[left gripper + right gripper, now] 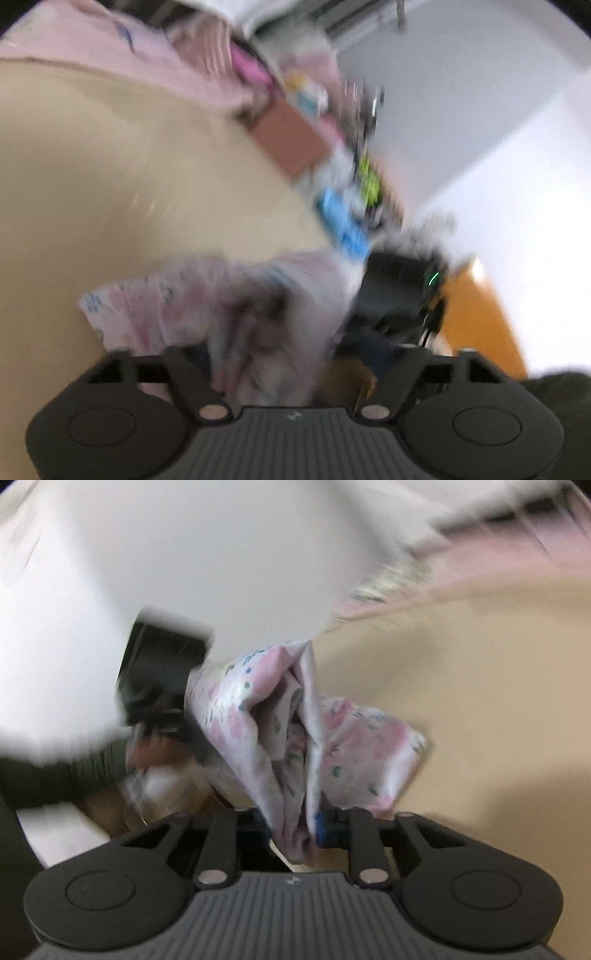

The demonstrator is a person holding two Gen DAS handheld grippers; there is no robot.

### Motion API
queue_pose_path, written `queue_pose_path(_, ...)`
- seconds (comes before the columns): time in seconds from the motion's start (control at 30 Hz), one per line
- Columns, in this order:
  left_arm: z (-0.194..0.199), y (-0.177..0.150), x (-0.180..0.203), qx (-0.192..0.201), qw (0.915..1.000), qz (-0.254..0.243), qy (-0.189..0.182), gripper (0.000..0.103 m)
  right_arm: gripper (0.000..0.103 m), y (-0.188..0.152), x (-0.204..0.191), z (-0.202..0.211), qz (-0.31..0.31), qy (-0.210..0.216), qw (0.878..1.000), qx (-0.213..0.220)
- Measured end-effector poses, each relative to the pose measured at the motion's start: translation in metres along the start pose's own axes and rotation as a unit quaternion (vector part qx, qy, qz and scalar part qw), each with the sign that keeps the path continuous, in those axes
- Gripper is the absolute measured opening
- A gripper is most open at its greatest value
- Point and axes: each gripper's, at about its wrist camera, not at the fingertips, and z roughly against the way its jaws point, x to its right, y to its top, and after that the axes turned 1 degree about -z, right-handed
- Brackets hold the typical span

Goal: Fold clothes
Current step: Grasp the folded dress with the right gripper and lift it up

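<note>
A bunched cloth [332,731] with a pink and white floral print hangs over the edge of a beige table [480,664]. My right gripper [314,825] is shut on its near end, with the fabric pinched between the blue pads. The black body of my left gripper [159,675] is at the cloth's far end, held by a hand in a dark sleeve. In the blurred left wrist view the same cloth [207,306] runs between the widely spread jaws of my left gripper [288,354]. Its fingertips are hidden by fabric. The right gripper's body [399,291] shows beyond the cloth.
A pale pink garment [92,44] lies at the far side of the table [110,184]. A brown box [291,140], a blue item [343,218] and other blurred clutter line the table's edge. An orange surface [476,314] and a white wall lie beyond.
</note>
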Motion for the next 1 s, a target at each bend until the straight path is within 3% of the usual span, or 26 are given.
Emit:
queue_pose_path(0.07,0.008,-0.001,0.0,0.03,0.9988,0.001,0.04,0.081,0.017,0.004,0.013,0.0,-0.077,0.01,0.997,0.005)
queue_pose_path(0.13,0.009,-0.004,0.001,0.049,0.9934,0.01,0.103,0.079,0.019,0.009,0.012,-0.001,-0.104,-0.004,0.995,-0.003)
queue_pose_path(0.23,0.015,-0.015,0.01,0.091,0.9833,0.012,0.157,0.077,0.027,0.016,0.003,-0.002,-0.125,-0.036,0.991,-0.008)
queue_pose_path(0.37,0.025,-0.024,0.022,0.144,0.961,0.018,0.235,0.089,0.062,0.026,-0.022,0.023,-0.095,-0.108,0.988,0.053)
queue_pose_path(0.4,0.028,-0.026,0.021,0.149,0.9588,0.029,0.24,0.093,0.074,0.027,-0.028,0.03,-0.085,-0.129,0.986,0.068)
queue_pose_path(0.5,0.032,-0.03,0.011,0.15,0.9611,0.094,0.212,0.095,0.086,0.025,-0.037,0.041,-0.08,-0.161,0.979,0.099)
queue_pose_path(0.63,0.021,-0.029,0.006,0.137,0.9614,0.16,0.178,0.095,0.086,0.019,-0.028,0.042,-0.115,-0.174,0.97,0.123)
queue_pose_path(0.73,0.012,-0.025,0.008,0.148,0.9604,0.166,0.168,0.096,0.082,0.02,-0.013,0.036,-0.139,-0.17,0.965,0.141)
queue_pose_path(0.8,0.005,-0.022,0.009,0.153,0.9601,0.17,0.161,0.097,0.065,0.023,-0.002,0.029,-0.151,-0.156,0.965,0.144)
queue_pose_path(0.83,-0.001,-0.018,0.009,0.149,0.9615,0.168,0.158,0.097,0.04,0.025,0.002,0.021,-0.155,-0.143,0.968,0.138)
queue_pose_path(0.87,-0.007,-0.014,0.007,0.143,0.9636,0.164,0.155,0.097,0.028,0.027,0.006,0.012,-0.156,-0.13,0.971,0.127)
queue_pose_path(0.97,-0.016,-0.005,-0.004,0.129,0.969,0.168,0.127,0.096,0.02,0.034,0.0,-0.004,-0.135,-0.097,0.981,0.098)
queue_pose_path(1.0,-0.016,-0.006,-0.007,0.132,0.9698,0.169,0.115,0.091,0.02,0.035,-0.005,-0.005,-0.128,-0.098,0.982,0.096)
